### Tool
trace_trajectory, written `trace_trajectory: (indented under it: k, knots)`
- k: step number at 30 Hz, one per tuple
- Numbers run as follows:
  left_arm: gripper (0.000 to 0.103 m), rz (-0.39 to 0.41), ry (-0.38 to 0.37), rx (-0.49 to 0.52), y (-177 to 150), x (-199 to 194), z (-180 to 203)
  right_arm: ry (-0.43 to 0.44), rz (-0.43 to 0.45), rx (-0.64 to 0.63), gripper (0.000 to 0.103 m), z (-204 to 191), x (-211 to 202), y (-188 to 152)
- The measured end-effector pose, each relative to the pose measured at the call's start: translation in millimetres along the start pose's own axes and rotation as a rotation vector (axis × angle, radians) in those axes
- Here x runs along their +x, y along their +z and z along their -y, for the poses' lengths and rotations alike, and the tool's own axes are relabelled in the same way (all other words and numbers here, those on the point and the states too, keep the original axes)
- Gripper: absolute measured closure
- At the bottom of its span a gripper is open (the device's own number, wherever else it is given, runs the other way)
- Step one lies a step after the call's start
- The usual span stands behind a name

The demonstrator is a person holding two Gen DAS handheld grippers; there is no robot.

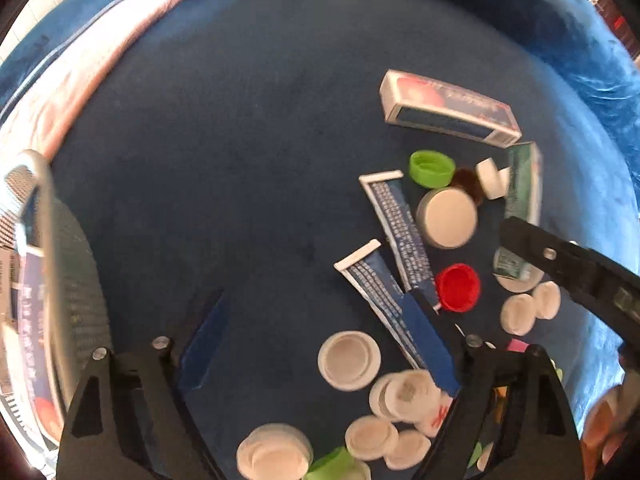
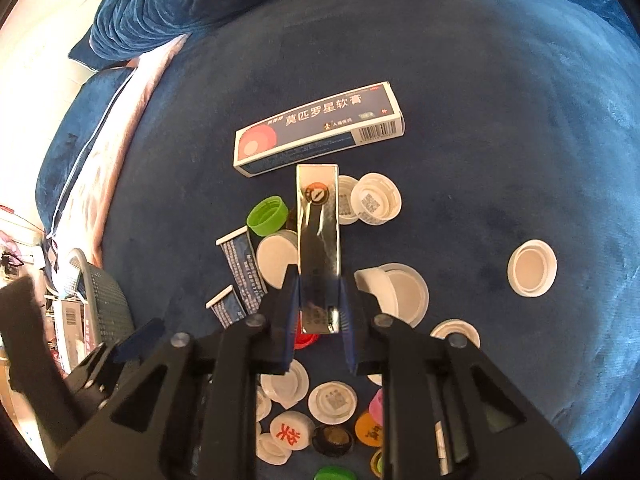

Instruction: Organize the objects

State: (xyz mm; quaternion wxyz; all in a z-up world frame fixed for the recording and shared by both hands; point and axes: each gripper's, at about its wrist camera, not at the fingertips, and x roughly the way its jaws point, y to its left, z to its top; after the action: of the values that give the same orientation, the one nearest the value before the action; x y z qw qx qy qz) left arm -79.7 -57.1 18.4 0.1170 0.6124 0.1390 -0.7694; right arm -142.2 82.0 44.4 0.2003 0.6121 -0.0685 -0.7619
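One narrow silver box (image 2: 319, 236) clamped in right tool (image 2: 319, 312) above scattered bottle caps (image 2: 532, 267) on blue cushion (image 2: 480, 120); left tool (image 1: 316, 356) spread, nothing held.

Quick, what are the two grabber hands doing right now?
Left gripper: open, holding nothing.
Right gripper: shut on a shiny narrow box.

Both wrist views look steeply down, close over the blue cushion (image 1: 240, 140) — sharing the ointment box (image 2: 316, 128).
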Motion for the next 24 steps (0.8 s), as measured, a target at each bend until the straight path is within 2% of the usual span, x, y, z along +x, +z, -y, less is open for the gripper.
trace_trajectory:
  k: [5,10,11,12,13,15,17,19,22,24]
  knots:
    - [0.018,-0.007,0.008,0.017,-2,6,11,-0.001,-0.007,-0.016,0.084,-2,1,0]
    - [0.024,-0.016,-0.018,0.091,-11,4,30,-0.001,-0.009,-0.019,0.084,-2,1,0]
    - [0.035,-0.02,-0.033,0.089,-12,4,30,-0.003,-0.011,-0.02,0.084,-2,1,0]
    - [0.063,-0.028,-0.07,0.086,-13,3,29,-0.004,-0.012,-0.021,0.083,-2,2,-1]
    - [0.074,-0.03,-0.086,0.091,-13,0,30,-0.006,-0.013,-0.023,0.083,-2,2,-1]
    - [0.081,0.001,-0.048,0.097,-11,-4,27,-0.008,-0.017,-0.022,0.083,-2,1,-2]
    - [0.082,0.022,-0.029,0.058,-6,-7,16,-0.008,-0.017,-0.026,0.083,-2,1,-2]
    - [0.082,0.021,-0.057,0.009,-4,-8,5,-0.011,-0.018,-0.033,0.082,-2,2,-3]
    - [0.08,0.005,-0.085,-0.002,-6,-6,1,-0.009,-0.025,-0.034,0.082,-2,4,-3]
    - [0.059,-0.017,-0.093,0.015,-9,-2,4,-0.013,-0.035,-0.039,0.081,-4,6,-3]
